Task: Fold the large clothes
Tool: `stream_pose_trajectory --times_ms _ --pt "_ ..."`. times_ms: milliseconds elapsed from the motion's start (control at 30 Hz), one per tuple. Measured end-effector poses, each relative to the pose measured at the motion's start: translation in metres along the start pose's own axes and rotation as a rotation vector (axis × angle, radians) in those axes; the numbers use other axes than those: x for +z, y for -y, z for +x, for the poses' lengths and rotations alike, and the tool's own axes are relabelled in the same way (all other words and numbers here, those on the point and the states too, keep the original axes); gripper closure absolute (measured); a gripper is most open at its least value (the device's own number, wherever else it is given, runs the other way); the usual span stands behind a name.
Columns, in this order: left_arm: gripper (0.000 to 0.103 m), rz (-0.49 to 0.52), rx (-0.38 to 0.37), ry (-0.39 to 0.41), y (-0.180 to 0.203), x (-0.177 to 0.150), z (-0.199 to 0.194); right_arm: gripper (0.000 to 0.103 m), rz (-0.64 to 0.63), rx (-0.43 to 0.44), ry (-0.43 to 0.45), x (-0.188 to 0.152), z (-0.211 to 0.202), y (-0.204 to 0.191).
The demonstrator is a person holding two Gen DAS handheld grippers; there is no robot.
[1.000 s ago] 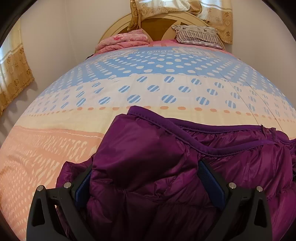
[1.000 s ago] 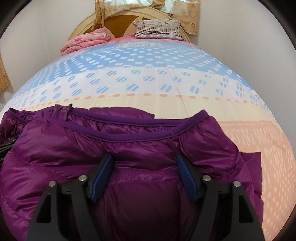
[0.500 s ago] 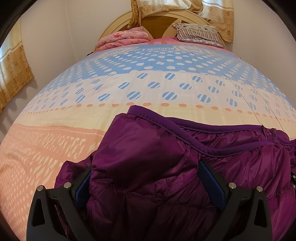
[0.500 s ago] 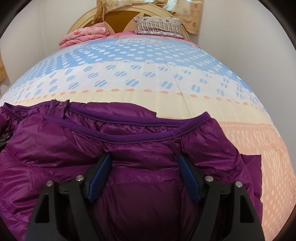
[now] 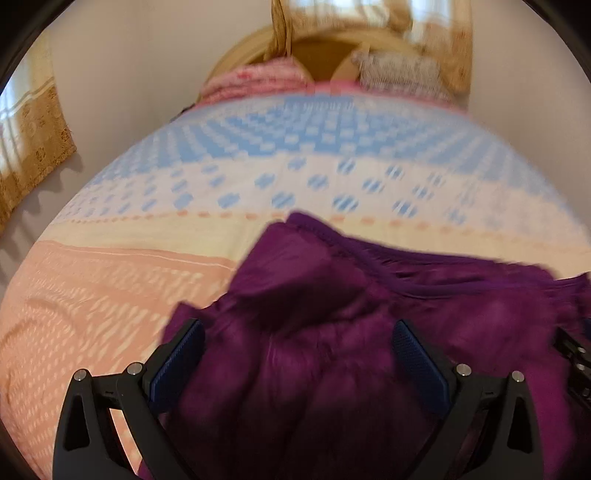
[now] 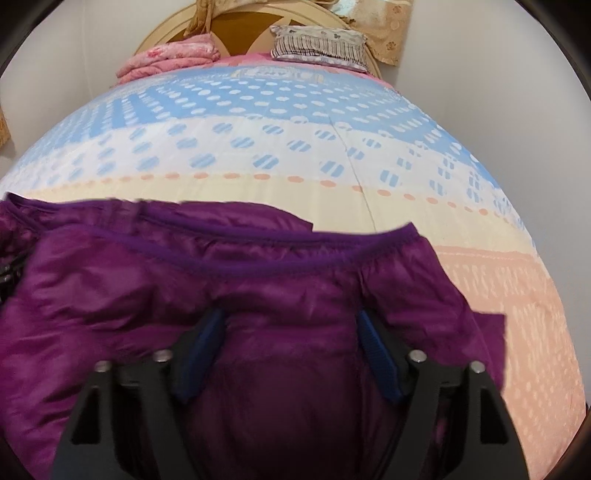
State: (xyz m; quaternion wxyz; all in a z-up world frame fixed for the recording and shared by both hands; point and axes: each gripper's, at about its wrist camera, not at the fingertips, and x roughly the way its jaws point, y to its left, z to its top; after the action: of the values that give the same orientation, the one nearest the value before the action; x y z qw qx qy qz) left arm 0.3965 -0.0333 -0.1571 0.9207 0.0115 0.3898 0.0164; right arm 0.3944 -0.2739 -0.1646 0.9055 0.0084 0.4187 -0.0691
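A puffy purple jacket [image 5: 332, 314] lies bunched on the near end of the bed, its trimmed hem [image 6: 280, 266] facing the headboard. My left gripper [image 5: 295, 332] is shut on a thick fold near the jacket's left edge, which bulges between the blue pads [image 5: 177, 354]. My right gripper [image 6: 290, 317] grips the jacket [image 6: 258, 280] near its right side; its jaws are closing, and the fabric swells between the pads [image 6: 376, 350]. The left wrist view is blurred. Part of the right gripper [image 5: 574, 354] shows at that view's right edge.
A bedspread [image 6: 258, 192] with blue, cream and peach bands covers the bed beyond the jacket. A folded pink blanket [image 6: 170, 59] and a striped pillow [image 6: 317, 46] lie at the wooden headboard [image 6: 236, 33]. A gold curtain [image 5: 33, 147] hangs at the left; white walls flank the bed.
Both grippers have risen a little with the jacket in them. The left pad's blue face now shows more beside the fold, and the left view has turned blurry.
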Motion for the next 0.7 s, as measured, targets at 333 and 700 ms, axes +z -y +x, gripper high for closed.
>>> stream_pose_trajectory --times_ms 333,700 --pt "0.001 0.068 0.055 0.052 0.018 -0.044 -0.008 0.032 -0.062 0.036 0.058 -0.043 -0.017 -0.052" --pt "0.001 0.064 0.038 0.002 0.016 -0.042 0.001 0.032 -0.111 -0.009 0.065 -0.046 -0.007 -0.059"
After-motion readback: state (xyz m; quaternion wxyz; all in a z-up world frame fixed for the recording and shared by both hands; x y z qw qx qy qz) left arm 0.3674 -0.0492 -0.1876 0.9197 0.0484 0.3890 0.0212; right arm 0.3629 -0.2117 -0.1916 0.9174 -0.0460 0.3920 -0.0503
